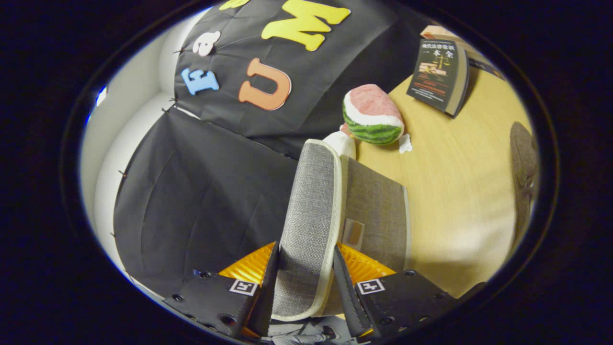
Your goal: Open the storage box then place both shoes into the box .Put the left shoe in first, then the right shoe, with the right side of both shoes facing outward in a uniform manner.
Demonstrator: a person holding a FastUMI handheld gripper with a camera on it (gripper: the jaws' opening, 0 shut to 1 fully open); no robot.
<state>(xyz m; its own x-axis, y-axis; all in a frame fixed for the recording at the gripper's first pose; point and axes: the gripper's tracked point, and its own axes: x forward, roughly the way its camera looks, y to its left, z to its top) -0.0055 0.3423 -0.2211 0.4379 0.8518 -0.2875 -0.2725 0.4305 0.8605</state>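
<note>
My gripper (303,282) is closed on the grey fabric lid flap (311,225) of the storage box (378,215), both fingers pressing its cream-edged panel, which stands between them and runs ahead. The box body sits just beyond on the wooden table (459,182). Further off I note a watermelon-slice toy (373,115) and a dark book (438,76).

Storage box (378,215): body largely hidden behind its raised lid (311,215). At 2 o'clock, grey object (523,163) cut off; identity unclear. Toy (341,142) mostly hidden behind lid.
</note>
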